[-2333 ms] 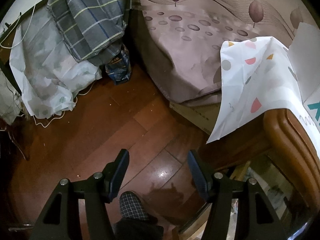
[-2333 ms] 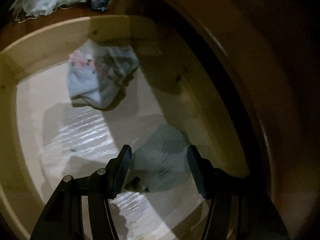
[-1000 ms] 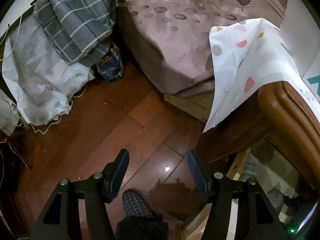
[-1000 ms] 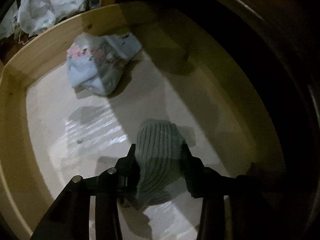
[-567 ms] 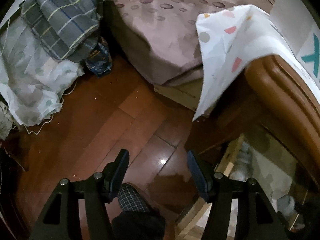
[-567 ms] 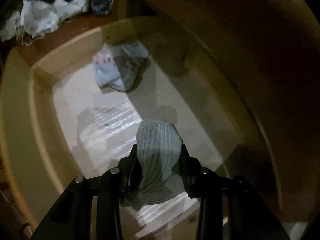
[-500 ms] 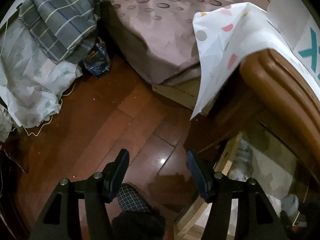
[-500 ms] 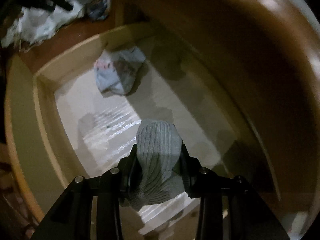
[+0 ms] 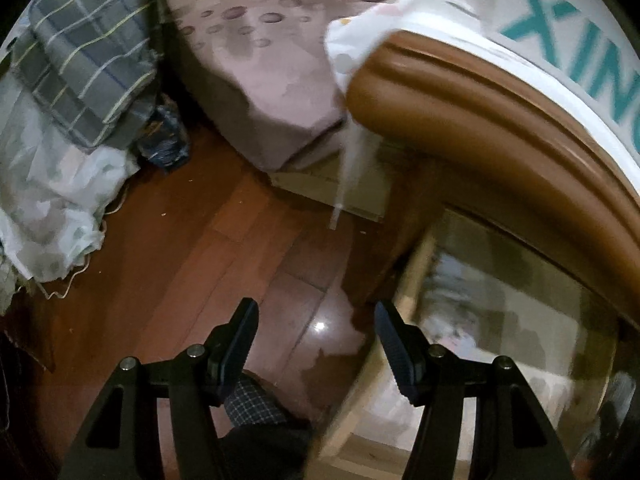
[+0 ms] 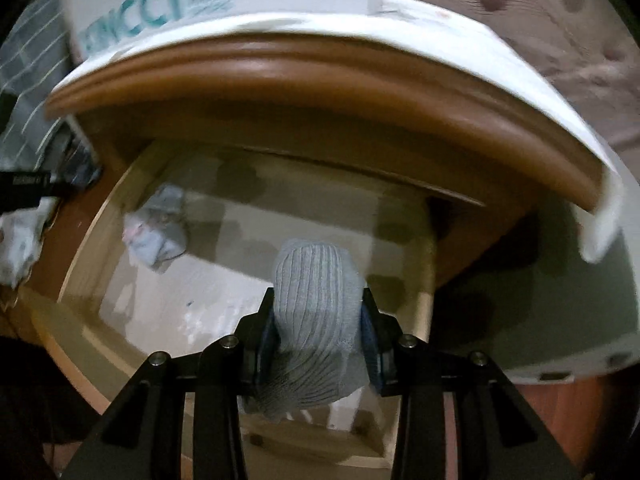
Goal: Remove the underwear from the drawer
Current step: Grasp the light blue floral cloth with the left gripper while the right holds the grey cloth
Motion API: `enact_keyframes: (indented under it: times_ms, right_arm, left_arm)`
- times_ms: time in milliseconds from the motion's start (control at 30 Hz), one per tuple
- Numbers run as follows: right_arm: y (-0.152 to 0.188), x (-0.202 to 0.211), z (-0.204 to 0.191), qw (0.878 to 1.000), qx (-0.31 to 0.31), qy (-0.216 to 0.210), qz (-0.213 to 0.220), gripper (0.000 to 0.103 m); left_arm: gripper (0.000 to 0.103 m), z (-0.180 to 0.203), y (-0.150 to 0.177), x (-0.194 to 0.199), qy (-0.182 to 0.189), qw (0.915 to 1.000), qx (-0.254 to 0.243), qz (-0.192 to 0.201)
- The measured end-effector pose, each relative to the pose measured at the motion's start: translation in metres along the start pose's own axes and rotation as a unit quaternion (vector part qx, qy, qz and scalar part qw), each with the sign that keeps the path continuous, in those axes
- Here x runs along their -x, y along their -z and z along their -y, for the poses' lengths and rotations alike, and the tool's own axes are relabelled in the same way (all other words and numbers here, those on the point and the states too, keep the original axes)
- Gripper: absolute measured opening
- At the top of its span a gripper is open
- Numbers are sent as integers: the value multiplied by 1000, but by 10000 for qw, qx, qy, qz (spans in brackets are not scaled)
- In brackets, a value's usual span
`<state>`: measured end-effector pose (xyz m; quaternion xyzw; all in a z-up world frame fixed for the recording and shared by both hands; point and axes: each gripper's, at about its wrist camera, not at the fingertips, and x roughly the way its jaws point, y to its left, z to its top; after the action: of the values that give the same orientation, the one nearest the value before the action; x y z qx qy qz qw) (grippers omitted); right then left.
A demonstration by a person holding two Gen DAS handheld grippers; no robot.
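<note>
The right gripper (image 10: 318,312) is hanging above the open drawer (image 10: 76,276), pointing down into it, jaws pinching a grey ribbed underwear piece (image 10: 316,300) that's bunching up between them. A second pale bundle (image 10: 154,236) is sitting in the drawer's far-left corner. The left gripper (image 9: 314,342) is hovering over the wood floor (image 9: 192,264), jaws spread wide, holding nothing.
</note>
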<state>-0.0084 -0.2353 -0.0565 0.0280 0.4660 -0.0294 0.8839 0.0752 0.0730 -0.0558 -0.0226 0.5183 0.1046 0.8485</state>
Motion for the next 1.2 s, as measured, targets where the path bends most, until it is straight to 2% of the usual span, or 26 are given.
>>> enact_keyframes:
  times_ms: [100, 133, 200, 367, 467, 567, 733, 800, 933, 1000, 1200]
  right_arm:
    - [4, 15, 21, 9989, -428, -84, 171, 35]
    - [5, 21, 27, 9981, -557, -74, 243, 35]
    - [10, 33, 42, 9958, -824, -108, 386, 35]
    - [14, 49, 67, 9913, -1174, -137, 582, 35]
    - [13, 57, 78, 9882, -1345, -142, 726, 35]
    - [12, 60, 85, 9841, -1542, -197, 858, 35]
    - [15, 64, 102, 9784, -1858, -179, 893, 35]
    - [16, 65, 104, 9776, -1885, -166, 917, 35]
    - [16, 69, 106, 9774, -1874, -50, 977, 35]
    - [17, 67, 108, 9770, -1914, -37, 935, 35]
    - [16, 66, 108, 9770, -1915, -86, 931, 35]
  left_arm:
    - [62, 6, 8, 3, 514, 9985, -37, -165]
    - [62, 9, 11, 2, 844, 9960, -19, -294]
    - [62, 16, 16, -1, 1165, 9920, -40, -492]
    - [62, 35, 24, -5, 1480, 9859, -147, -766]
    - [62, 37, 26, -11, 1656, 9819, 140, -909]
    - [62, 40, 33, -19, 1708, 9777, 609, -1062]
    - [62, 41, 37, -39, 1776, 9660, 1337, -1324]
    - [62, 44, 37, -46, 1722, 9649, 1464, -1335]
    - [62, 50, 31, -56, 1396, 9700, 1561, -1236]
    - [62, 46, 31, -59, 1430, 9661, 1807, -1160]
    - [62, 40, 38, -72, 1355, 9559, 2288, -1250]
